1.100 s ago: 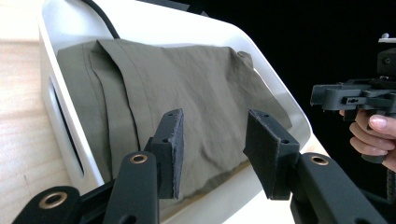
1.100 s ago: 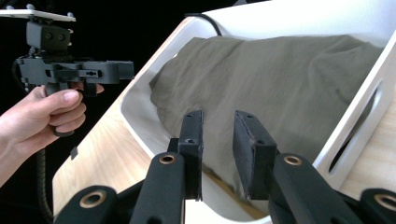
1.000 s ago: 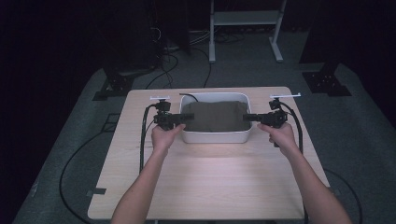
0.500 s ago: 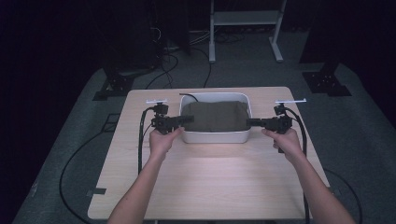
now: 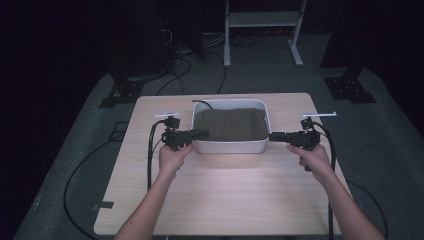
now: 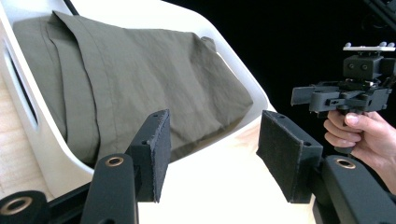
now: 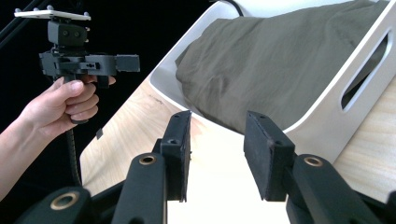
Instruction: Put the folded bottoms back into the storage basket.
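Backing off from bin [image 5: 230, 146] on both sides compared with 1 s ago: left gripper [image 5: 202, 133] and right gripper [image 5: 272, 135] now sitting at the 2 short end walls rather than clamped on them. Jaws of both having just been opening; in left gripper view, pads [image 6: 156, 154] standing apart with only the bin's white rim showing in the gap, not pressing on it; same in right gripper view, pads [image 7: 266, 154] apart, rim between, no contact. Holding nothing, either one.

Resting flat on table [image 5: 225, 200], toward its far middle: bin, with folded olive cloth [image 5: 229, 125] lying inside, filling most of it.

Lying left to right across the table: bin's long axis, in line with both grippers, which are pointing inward at each other along it. Sitting just beside the left end wall: left gripper tip; just beside the right end wall: right gripper tip. Neither hand clearly nearer. Judging set-down as complete and release as under way; next likely pulling outward along that same axis.
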`<move>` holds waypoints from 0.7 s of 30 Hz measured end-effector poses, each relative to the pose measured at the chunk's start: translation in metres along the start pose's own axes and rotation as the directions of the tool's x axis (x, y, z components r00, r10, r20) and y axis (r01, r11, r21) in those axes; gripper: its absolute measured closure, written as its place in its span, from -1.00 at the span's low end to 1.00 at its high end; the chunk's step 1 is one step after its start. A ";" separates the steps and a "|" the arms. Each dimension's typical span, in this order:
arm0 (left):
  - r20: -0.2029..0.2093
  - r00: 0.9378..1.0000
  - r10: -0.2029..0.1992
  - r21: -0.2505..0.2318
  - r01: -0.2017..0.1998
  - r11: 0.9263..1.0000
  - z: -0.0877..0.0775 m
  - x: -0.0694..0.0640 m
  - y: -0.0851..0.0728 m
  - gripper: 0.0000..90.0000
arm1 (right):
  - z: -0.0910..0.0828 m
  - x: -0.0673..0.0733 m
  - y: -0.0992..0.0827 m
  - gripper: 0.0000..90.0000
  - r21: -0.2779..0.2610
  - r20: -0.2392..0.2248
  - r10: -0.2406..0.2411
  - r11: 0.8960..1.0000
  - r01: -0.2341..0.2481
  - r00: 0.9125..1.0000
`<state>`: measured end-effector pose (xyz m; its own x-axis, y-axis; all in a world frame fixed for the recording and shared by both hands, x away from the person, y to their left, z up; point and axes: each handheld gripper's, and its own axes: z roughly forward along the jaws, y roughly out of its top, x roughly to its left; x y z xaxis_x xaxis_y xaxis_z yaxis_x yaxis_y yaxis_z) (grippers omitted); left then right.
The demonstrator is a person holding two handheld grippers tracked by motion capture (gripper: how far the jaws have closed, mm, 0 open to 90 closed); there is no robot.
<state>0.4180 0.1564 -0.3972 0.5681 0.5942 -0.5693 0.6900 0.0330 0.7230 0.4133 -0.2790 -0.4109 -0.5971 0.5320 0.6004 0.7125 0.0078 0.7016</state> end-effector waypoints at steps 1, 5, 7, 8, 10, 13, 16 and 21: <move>0.000 1.000 0.000 0.000 0.000 1.000 0.000 0.000 0.000 -0.04 | 0.000 0.000 0.000 0.35 0.000 0.000 0.000 1.000 0.000 1.000; 0.002 1.000 -0.006 -0.005 0.006 1.000 -0.003 0.001 -0.004 -0.11 | -0.003 0.000 -0.004 0.33 -0.001 -0.002 -0.003 1.000 0.003 1.000; 0.002 1.000 -0.006 -0.009 0.006 1.000 -0.005 0.000 -0.006 -0.14 | -0.004 0.000 -0.007 0.30 0.002 -0.006 -0.005 1.000 0.005 1.000; 0.005 1.000 -0.007 -0.009 0.007 1.000 -0.006 0.000 -0.008 -0.16 | -0.004 0.000 -0.008 0.29 0.005 -0.004 -0.004 1.000 0.004 1.000; 0.008 1.000 -0.004 -0.009 0.004 1.000 -0.008 0.000 -0.010 -0.19 | -0.005 0.001 -0.010 0.28 -0.001 -0.010 -0.003 1.000 0.003 1.000; 0.013 1.000 -0.006 -0.013 0.006 1.000 -0.010 0.000 -0.013 -0.22 | -0.006 0.001 -0.012 0.24 0.002 -0.012 -0.006 1.000 0.007 1.000; 0.015 1.000 -0.010 -0.022 0.010 1.000 -0.015 0.001 -0.017 -0.28 | -0.007 0.002 -0.018 0.17 0.009 -0.012 -0.001 1.000 0.001 1.000; 0.016 1.000 -0.005 -0.019 0.006 1.000 -0.019 0.000 -0.021 -0.35 | -0.009 0.001 -0.024 0.12 0.015 -0.016 0.000 1.000 0.000 1.000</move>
<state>0.3949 0.1708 -0.4055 0.5715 0.5811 -0.5794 0.6847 0.0515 0.7270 0.3922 -0.2859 -0.4238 -0.6031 0.5180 0.6066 0.7179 0.0210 0.6959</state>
